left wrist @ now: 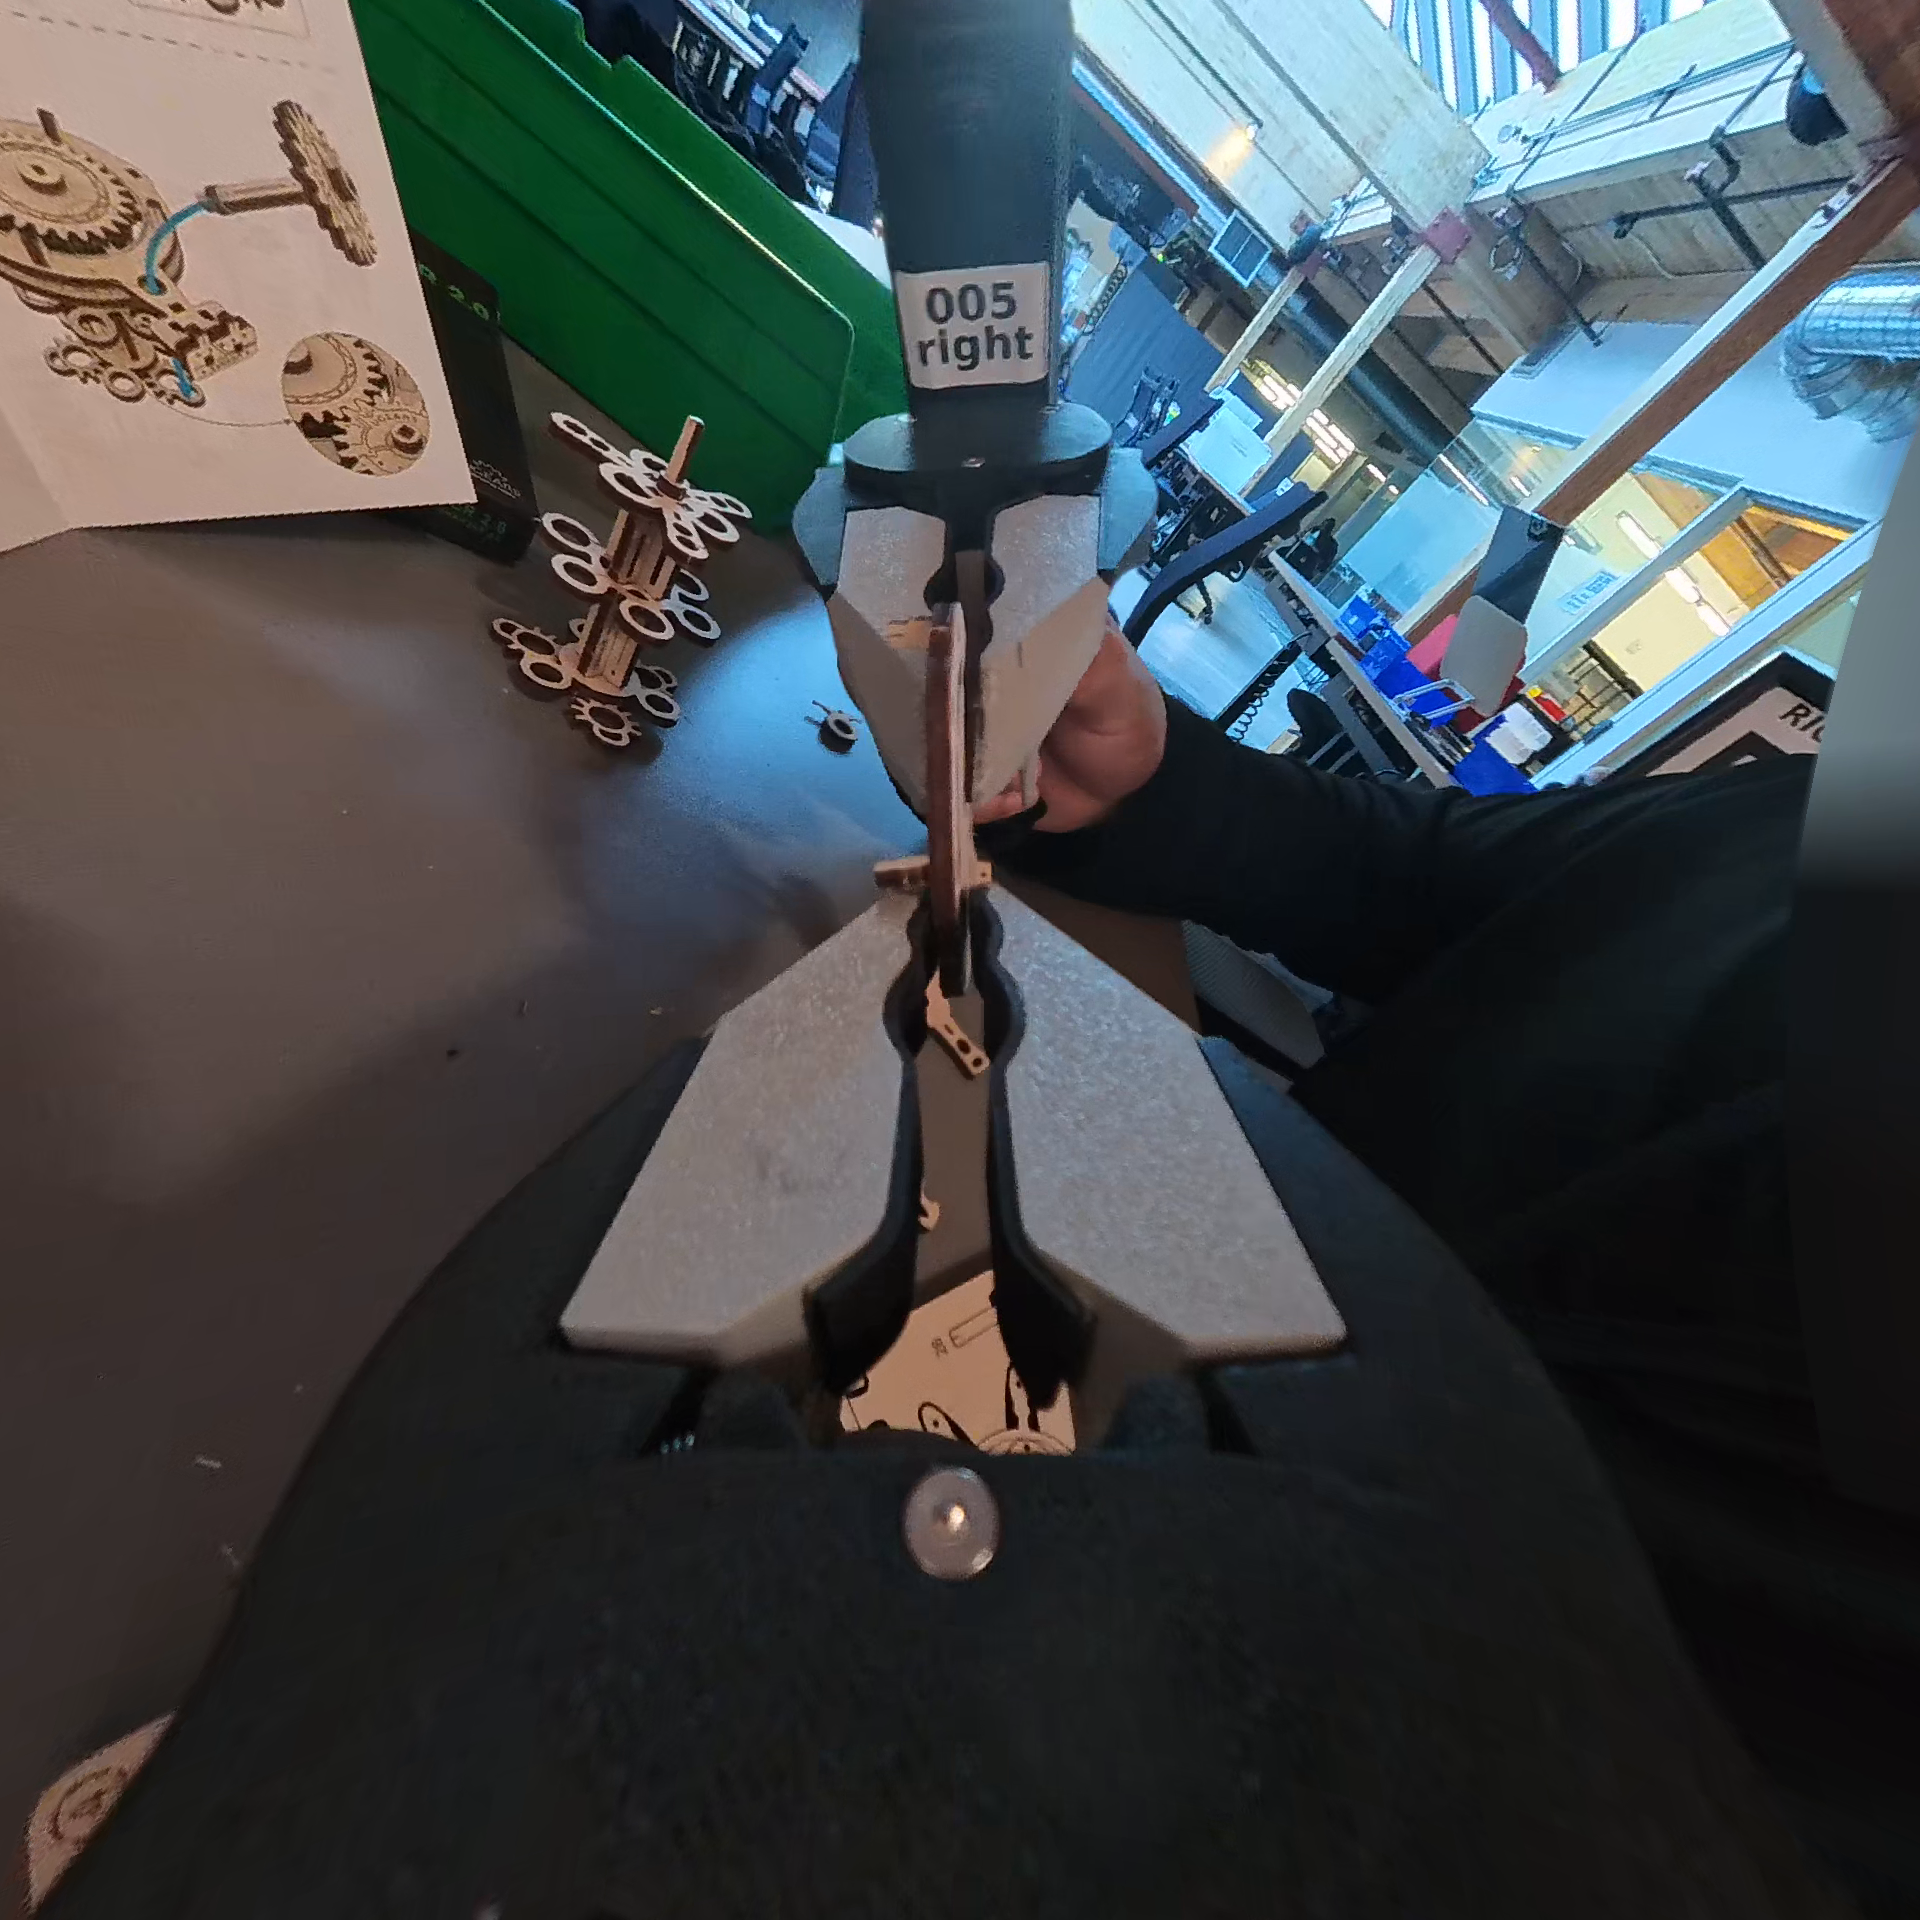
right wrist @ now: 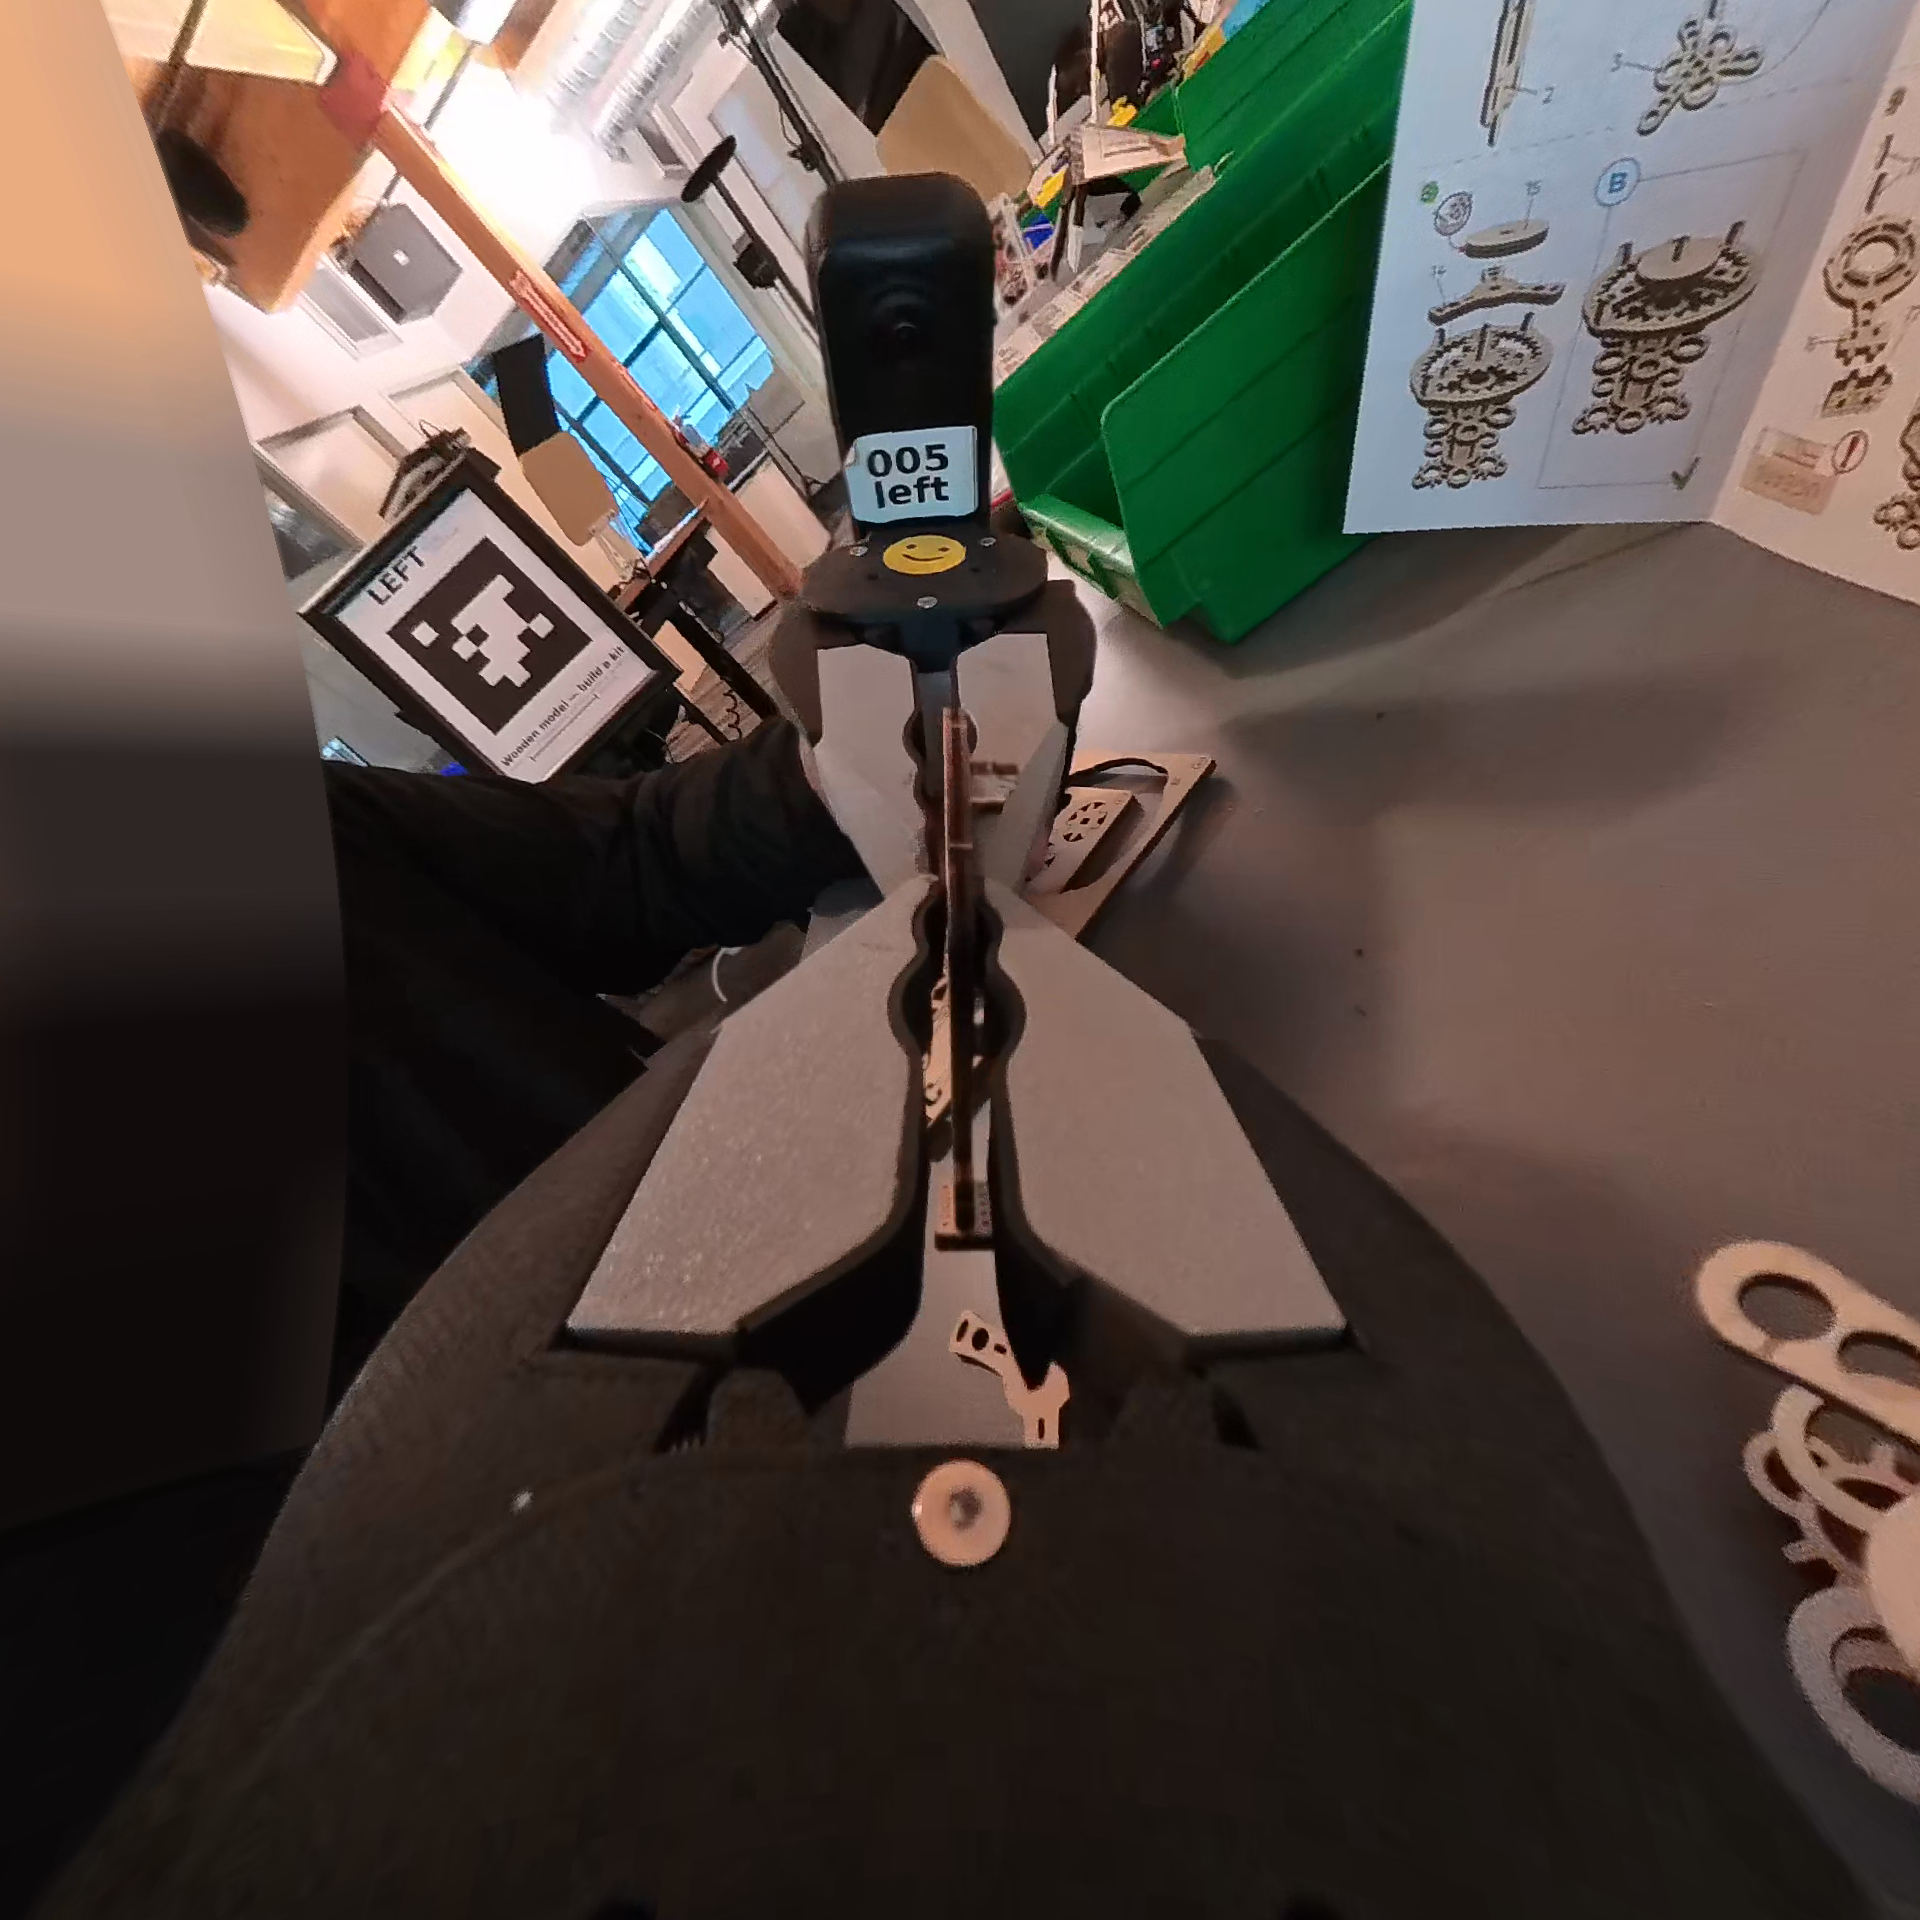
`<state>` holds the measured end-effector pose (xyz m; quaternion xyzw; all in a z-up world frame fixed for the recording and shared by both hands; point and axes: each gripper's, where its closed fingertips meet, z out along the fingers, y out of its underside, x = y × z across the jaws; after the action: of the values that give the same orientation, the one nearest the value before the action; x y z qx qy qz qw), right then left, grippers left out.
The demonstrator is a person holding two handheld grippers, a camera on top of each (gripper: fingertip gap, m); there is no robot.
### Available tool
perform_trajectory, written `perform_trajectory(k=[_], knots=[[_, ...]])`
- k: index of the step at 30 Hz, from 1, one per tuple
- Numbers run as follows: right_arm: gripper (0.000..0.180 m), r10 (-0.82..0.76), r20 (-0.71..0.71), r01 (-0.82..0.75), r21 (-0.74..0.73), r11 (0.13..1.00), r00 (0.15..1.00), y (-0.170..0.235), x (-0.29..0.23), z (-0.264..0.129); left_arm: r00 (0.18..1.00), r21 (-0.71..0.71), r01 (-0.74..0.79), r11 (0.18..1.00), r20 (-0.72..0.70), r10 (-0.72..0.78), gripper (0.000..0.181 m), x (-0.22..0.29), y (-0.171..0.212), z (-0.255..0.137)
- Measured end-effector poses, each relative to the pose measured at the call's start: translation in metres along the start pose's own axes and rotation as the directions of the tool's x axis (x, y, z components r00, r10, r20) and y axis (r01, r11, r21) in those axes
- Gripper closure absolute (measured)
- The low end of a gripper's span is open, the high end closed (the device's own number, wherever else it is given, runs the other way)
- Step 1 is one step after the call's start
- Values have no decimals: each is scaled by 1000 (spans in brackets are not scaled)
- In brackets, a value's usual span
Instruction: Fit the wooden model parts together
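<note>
A thin flat wooden part is seen edge-on, held in the air between both grippers, which face each other tip to tip. My left gripper is shut on its near end. My right gripper is shut on its far end, with a hand behind it. A small pale tab sticks out sideways from the part. In the right wrist view my right gripper is shut on the same part, with the left gripper opposite. A built wooden tower of ringed discs stands on the grey table.
An instruction sheet and green bins stand at the back. A small dark gear lies near the tower. A cut-out wooden sheet lies behind the left gripper. Ringed wooden pieces sit close on the right. A small pale piece lies on the table. The grippers are tip to tip, or close to it.
</note>
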<state>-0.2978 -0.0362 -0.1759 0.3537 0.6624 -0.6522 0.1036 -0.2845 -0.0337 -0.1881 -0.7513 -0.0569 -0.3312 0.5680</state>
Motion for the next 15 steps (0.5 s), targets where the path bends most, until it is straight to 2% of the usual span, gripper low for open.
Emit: perform_trajectory(k=[10,15], knots=[[174,-56,-109,55,-15,998,992,0,12,-6,999,28,5,1000,54,-7,181,-9,-4,-2],[170,-113,-174,103,-69,992,978,5,18,-1,996,20,6,1000,86,-8,180,-13,-3,-1]])
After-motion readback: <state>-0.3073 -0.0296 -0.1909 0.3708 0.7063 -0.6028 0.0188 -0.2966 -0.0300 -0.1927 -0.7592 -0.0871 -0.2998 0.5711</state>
